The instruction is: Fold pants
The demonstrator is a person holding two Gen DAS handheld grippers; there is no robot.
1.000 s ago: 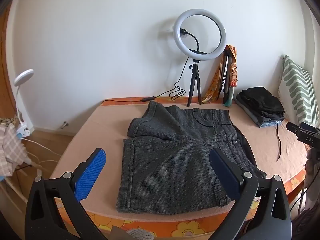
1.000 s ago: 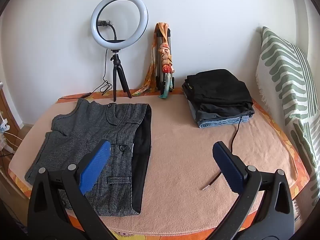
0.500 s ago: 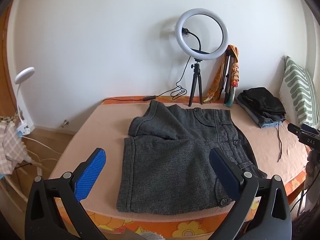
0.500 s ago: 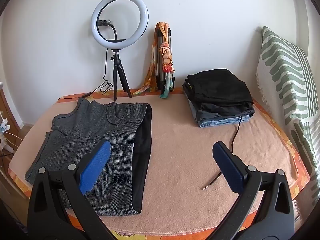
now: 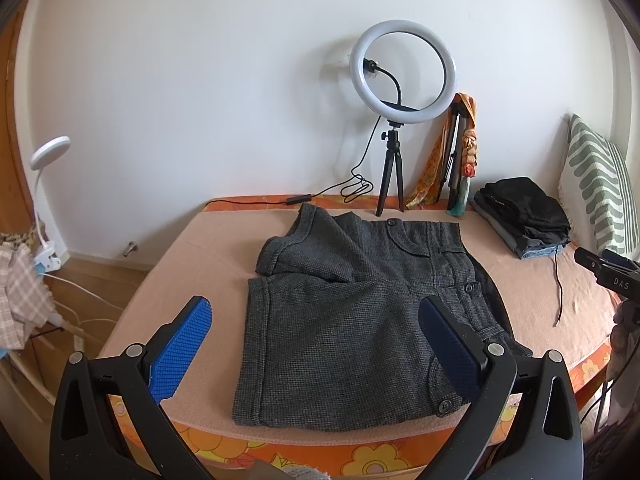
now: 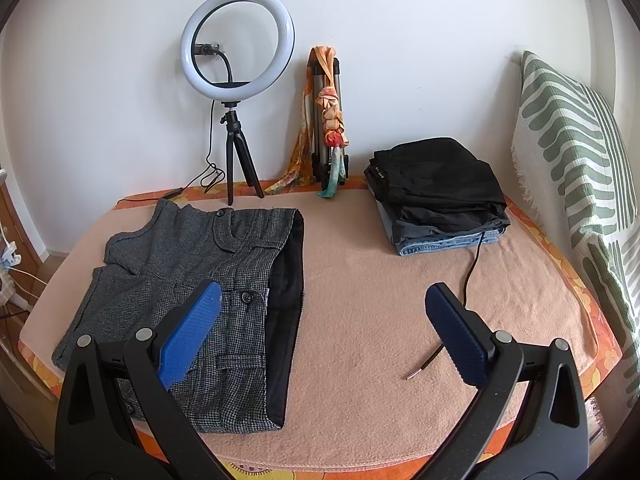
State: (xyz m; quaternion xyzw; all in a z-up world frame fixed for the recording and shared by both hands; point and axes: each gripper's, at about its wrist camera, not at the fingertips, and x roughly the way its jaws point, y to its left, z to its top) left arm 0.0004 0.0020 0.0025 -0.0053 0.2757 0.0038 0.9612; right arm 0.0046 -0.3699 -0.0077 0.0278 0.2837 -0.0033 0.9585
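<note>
Grey tweed shorts [image 5: 352,320] lie flat on the peach blanket [image 5: 208,256], legs pointing left, waistband with black lining to the right. They also show in the right wrist view [image 6: 192,280], at the left. My left gripper [image 5: 316,340] is open and empty, held above the near edge in front of the shorts. My right gripper [image 6: 324,332] is open and empty, above the bare blanket [image 6: 380,288] just right of the waistband. Part of the right gripper shows at the right edge of the left wrist view [image 5: 604,272].
A ring light on a tripod [image 6: 236,80] and a folded tripod with a scarf [image 6: 328,120] stand at the back wall. A stack of folded dark clothes [image 6: 436,192] lies back right, with a black cord [image 6: 464,280] trailing forward. A striped pillow [image 6: 576,152] leans at right.
The left gripper's view has shifted slightly, with the scene sliding a little right and down. The right gripper and the shorts have not visibly moved.
</note>
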